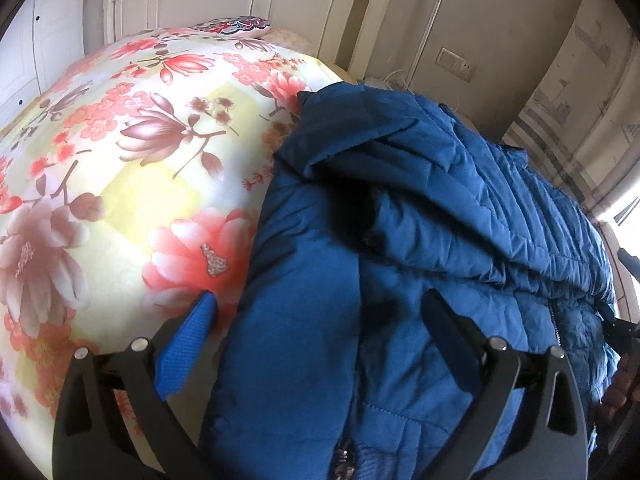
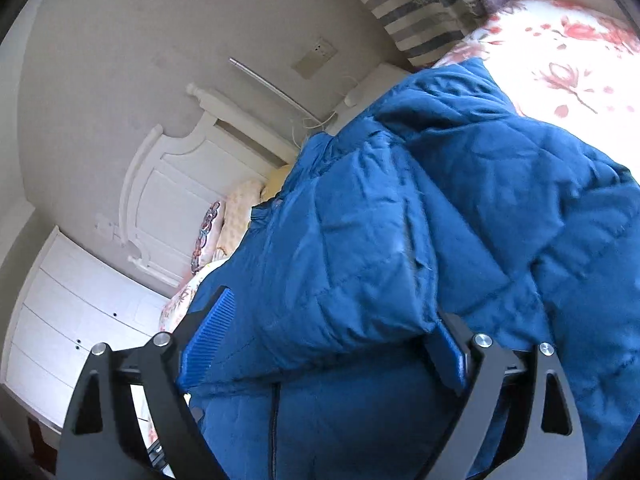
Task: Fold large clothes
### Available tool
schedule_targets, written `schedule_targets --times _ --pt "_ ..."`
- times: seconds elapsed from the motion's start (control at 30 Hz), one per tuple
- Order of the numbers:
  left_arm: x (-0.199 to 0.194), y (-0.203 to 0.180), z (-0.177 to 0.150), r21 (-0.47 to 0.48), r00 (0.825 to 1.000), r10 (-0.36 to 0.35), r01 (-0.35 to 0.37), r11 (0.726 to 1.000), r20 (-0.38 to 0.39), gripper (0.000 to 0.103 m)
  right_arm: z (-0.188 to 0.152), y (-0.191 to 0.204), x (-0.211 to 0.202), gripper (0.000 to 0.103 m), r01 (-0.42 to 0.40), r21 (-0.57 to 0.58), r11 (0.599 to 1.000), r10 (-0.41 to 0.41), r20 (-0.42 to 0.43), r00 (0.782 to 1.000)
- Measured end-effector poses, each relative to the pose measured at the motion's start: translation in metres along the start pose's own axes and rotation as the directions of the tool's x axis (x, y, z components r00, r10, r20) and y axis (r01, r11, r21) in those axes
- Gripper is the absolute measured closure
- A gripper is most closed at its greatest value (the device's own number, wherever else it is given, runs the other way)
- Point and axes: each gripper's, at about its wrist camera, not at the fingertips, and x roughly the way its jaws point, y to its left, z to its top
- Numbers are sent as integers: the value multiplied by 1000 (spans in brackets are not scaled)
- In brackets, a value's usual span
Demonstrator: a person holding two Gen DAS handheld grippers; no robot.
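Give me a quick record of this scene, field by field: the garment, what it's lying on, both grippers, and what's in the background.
garment: blue quilted jacket, bunched, not yet folded flat
surface: bed with floral bedspread
left hand-held gripper: open, jaws spread over the jacket's edge
right hand-held gripper: open, jacket fabric lies between its jaws
background: white headboard, pillow, white drawers

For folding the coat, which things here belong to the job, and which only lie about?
Job: coat; bed under it; left hand-held gripper; right hand-held gripper.

Lying about: pillow; headboard; wall switch; curtain; drawers.
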Motion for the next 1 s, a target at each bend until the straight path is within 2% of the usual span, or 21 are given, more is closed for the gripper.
schedule_targets --times 0.03,0.1,0.13,0.17,0.27,0.33,0.43,0.53,0.63,0.7,0.77,0.83,0.9,0.93,1.0 --pt "0 0 0 -1 1000 -1 1 1000 0 2 1 2 4 15 6 -7 1000 -6 -1 1000" --pt "0 0 0 0 1000 -1 1 1000 0 2 4 7 9 32 16 -42 999 -16 -6 1000" --pt "0 1 0 0 1000 -1 1 1000 0 2 4 10 10 59 23 -62 998 -24 -12 1000" --pt "0 1 0 -1 1000 -2 2 1000 1 2 3 11 13 68 20 -68 997 -21 -16 1000" --pt "-1 2 0 -5 1000 -8 8 1000 3 2 2 23 -5 76 -25 -117 993 28 30 999" --pt "-1 2 0 -5 1000 -8 8 1000 3 2 6 33 -27 77 -73 -142 987 84 75 994" --pt "-1 2 0 -5 1000 -8 8 1000 3 2 16 29 -50 77 -70 -148 986 88 115 989" --pt "-1 2 0 -2 1000 -5 5 1000 1 2 18 9 -49 77 10 -133 991 4 103 995" --pt "-1 3 0 -6 1000 -10 10 1000 3 2 9 -22 -28 77 89 -71 993 -89 10 996" --pt "0 4 0 -6 1000 -11 11 1000 3 2 4 -36 -28 71 99 -24 995 -99 8 995" --pt "0 4 0 -7 1000 -14 14 1000 4 2 4 -34 -37 58 119 -1 993 -119 23 993" --pt "0 4 0 -6 1000 -12 12 1000 3 2 5 -18 -57 58 193 -50 980 -185 134 973" --pt "0 3 0 0 1000 -5 5 1000 0 2 4 18 -76 58 279 -207 938 -217 279 935" --pt "0 3 0 0 1000 -4 4 1000 0 2 3 36 -74 58 290 -293 911 -205 289 935" --pt "0 2 0 -1 1000 -5 5 1000 0 2 0 59 -58 57 316 -414 854 -225 255 941"
